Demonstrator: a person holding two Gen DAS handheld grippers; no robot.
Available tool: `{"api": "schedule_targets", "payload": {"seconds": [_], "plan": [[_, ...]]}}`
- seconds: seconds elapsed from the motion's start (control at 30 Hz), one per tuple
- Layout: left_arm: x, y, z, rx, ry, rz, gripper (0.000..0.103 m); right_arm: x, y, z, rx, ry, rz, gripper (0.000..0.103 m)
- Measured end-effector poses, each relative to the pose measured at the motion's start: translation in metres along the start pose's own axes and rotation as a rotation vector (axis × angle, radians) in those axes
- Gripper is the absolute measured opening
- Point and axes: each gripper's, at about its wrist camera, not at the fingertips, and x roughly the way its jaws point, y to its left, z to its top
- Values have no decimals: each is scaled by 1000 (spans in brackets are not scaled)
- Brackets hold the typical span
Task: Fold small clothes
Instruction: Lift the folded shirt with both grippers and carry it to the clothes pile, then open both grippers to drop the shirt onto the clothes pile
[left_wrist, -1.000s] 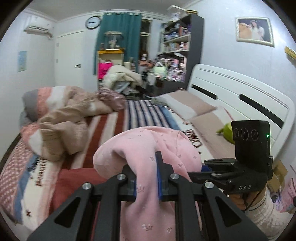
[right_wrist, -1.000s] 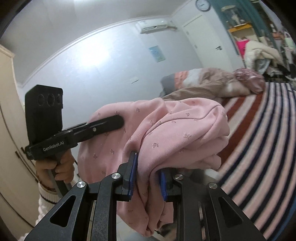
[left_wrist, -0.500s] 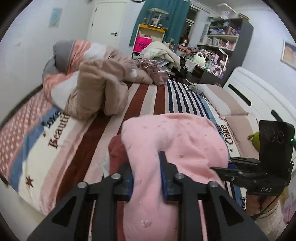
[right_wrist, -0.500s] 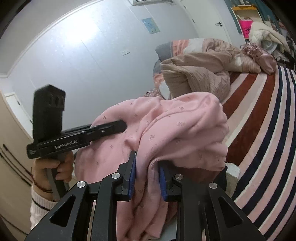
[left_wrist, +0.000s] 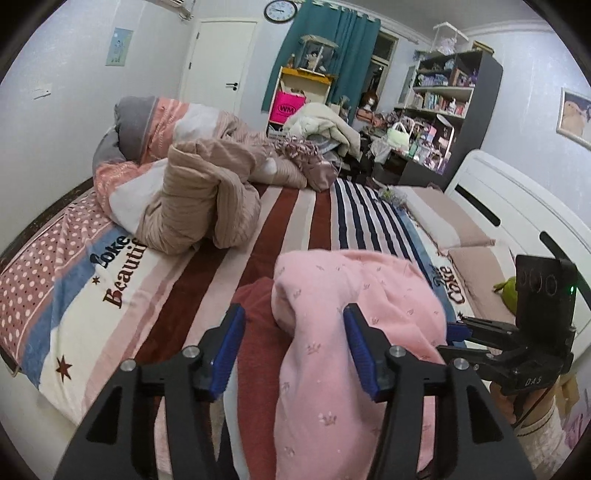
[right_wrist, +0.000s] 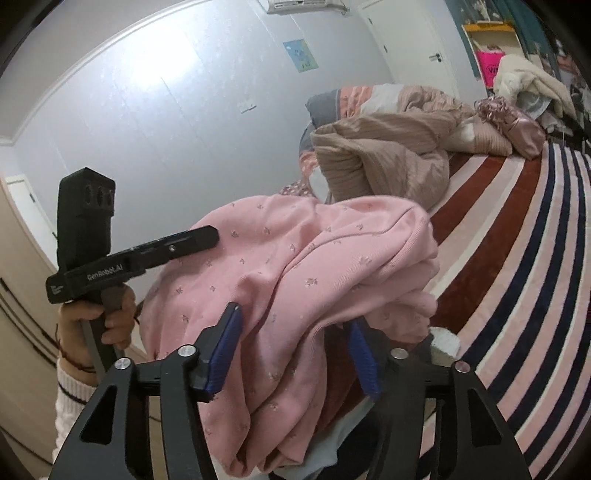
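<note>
A small pink garment (left_wrist: 351, 325) with a tiny flower print lies bunched on top of a dark red cloth (left_wrist: 258, 332) at the near edge of the bed. It also shows in the right wrist view (right_wrist: 295, 280). My left gripper (left_wrist: 293, 347) is open, its blue pads on either side of the garment's near fold. My right gripper (right_wrist: 299, 354) is open too, with the pink cloth draped between its pads. The right gripper shows at the right in the left wrist view (left_wrist: 458, 332). The left gripper's finger shows in the right wrist view (right_wrist: 199, 236).
The striped bedspread (left_wrist: 317, 221) stretches ahead. A crumpled beige and pink quilt (left_wrist: 192, 199) lies on its far left. Pillows (left_wrist: 454, 229) and a white headboard (left_wrist: 517, 206) stand at the right. Shelves (left_wrist: 443, 110) and clutter fill the far wall.
Both grippers have opened and let go of the pink garment. It has come down from the air onto the cloth pile at the bed's near edge.
</note>
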Motion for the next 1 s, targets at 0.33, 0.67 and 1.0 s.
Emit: {"api": "schedule_targets", "payload": {"seconds": [0.33, 0.67, 1.0], "plan": [[-19, -16, -4, 27, -19, 47, 53, -19, -12, -5, 25, -14, -17, 55], [-46, -64, -22, 91, -105, 75, 54, -53, -23, -32, -4, -32, -50, 58], [-36, -178, -86, 193, -224, 80, 61, -126, -50, -130, -46, -50, -192, 59]]}}
